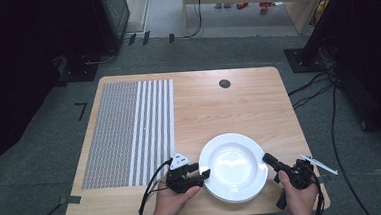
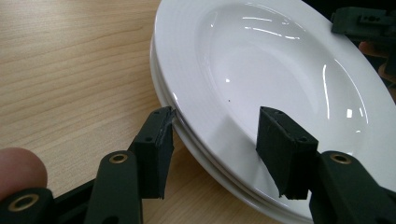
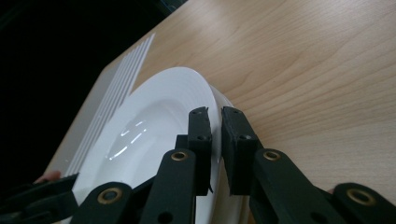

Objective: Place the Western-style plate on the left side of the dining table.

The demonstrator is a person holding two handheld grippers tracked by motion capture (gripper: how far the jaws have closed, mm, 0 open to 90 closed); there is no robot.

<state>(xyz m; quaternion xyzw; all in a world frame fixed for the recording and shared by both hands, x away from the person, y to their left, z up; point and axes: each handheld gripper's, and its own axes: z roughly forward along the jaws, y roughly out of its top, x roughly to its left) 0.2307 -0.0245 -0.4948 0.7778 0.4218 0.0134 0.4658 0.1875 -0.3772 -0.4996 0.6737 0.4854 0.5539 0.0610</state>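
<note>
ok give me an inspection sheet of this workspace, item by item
Surface: wooden table, round dark grommet at the far edge.
Job's things: stack of white plates near the front edge.
Clutter: grey striped mat on the left.
Grippers: left tool open, jaws astride the top plate's rim; right tool nearly shut over the rim at the opposite side.
Cables: black leads trailing from the tools; more cables on the floor.
Surroundings: grey carpet, dark equipment stands.

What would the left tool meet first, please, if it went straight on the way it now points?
The left tool would meet the plates first. Its open jaws already straddle the rim of the white stack, so going on would likely slide them further over the top plate's rim. How near the inner jaw sits to the surface is unclear.
</note>
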